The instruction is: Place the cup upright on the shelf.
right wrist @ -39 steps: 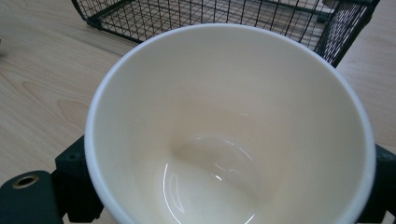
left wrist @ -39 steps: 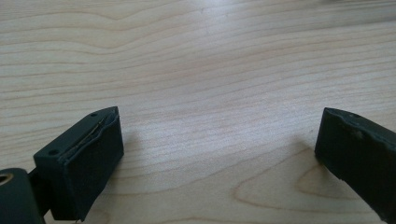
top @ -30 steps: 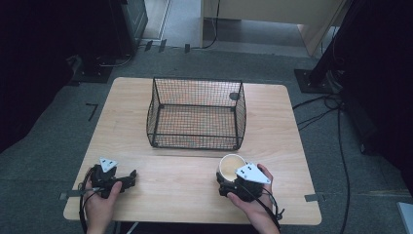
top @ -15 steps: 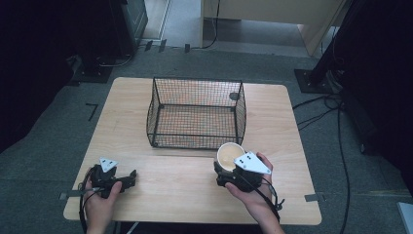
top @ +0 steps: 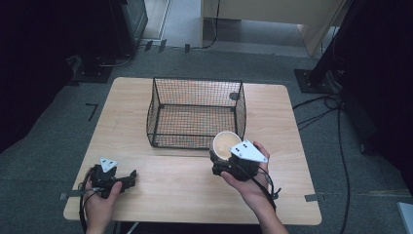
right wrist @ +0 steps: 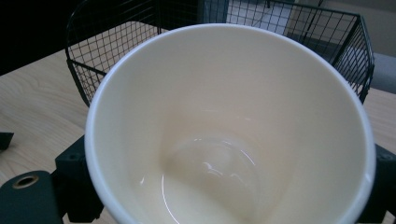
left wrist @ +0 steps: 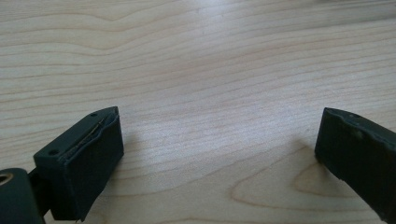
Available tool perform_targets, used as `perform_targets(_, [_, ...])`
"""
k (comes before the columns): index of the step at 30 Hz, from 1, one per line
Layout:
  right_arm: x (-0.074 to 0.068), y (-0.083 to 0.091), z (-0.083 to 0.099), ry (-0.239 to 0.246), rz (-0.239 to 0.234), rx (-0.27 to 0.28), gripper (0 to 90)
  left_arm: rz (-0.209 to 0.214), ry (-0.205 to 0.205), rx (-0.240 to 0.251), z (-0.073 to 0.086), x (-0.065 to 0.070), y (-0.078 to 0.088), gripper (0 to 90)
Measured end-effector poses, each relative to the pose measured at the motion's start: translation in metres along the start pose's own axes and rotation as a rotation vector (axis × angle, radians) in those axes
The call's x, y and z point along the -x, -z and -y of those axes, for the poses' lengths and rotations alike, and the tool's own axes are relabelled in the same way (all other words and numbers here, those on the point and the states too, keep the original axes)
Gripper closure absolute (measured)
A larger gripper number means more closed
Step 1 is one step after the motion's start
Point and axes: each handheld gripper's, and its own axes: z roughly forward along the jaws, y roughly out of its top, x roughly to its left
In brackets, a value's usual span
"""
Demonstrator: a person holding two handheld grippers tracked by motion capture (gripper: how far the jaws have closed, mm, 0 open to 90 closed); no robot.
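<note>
A: Right tongs point(top: 223, 161) first, what's the state?

B: Clamped on the cream cup point(top: 226, 145), jaws either side of its lower body. In the right gripper view the cup point(right wrist: 229, 126) sits w/ its mouth facing the camera, jaw blocks at both bottom corners. Inside looks empty, just glaze shine.

A: Why hold it low like that?

B: Prob. so the rim stays free and the cup can go down base-first w/o the jaws fouling the wire. My guess, not certain.

A: And where's the cup rel. to the basket?

B: Lifted off the table point(top: 195, 185), just at the near right corner of the wire basket point(top: 195, 114), outside it. Rim overlaps the front wall in the high view, but can't tell if it touches. Basket's open-topped and nothing visible in it, so it reads as the drop spot.

A: Left tongs point(top: 130, 176)?

B: Parked at the near left edge, well apart from the cup. Jaws spread wide, nothing between them but bare wood point(left wrist: 210, 93). Looks idle, kept clear so the right hand point(top: 253, 183) has room.

A: Next move?

B: Prob. lift over the front wall, then lower in. Risk is clipping the wire rim.
</note>
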Motion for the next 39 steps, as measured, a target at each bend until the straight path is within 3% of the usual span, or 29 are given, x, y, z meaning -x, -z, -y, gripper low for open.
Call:
perform_targets(22, [0.006, -0.019, -0.037, 0.0, 0.012, 0.023, 9.4, 0.001, 0.001, -0.001, 0.0, 0.0, 0.0, 1.5])
perform_targets(39, [0.01, -0.048, -0.067, 0.018, 0.032, 0.035, 9.4, 0.0, 0.001, 0.0, 0.0, 0.0, 0.0, 1.5])
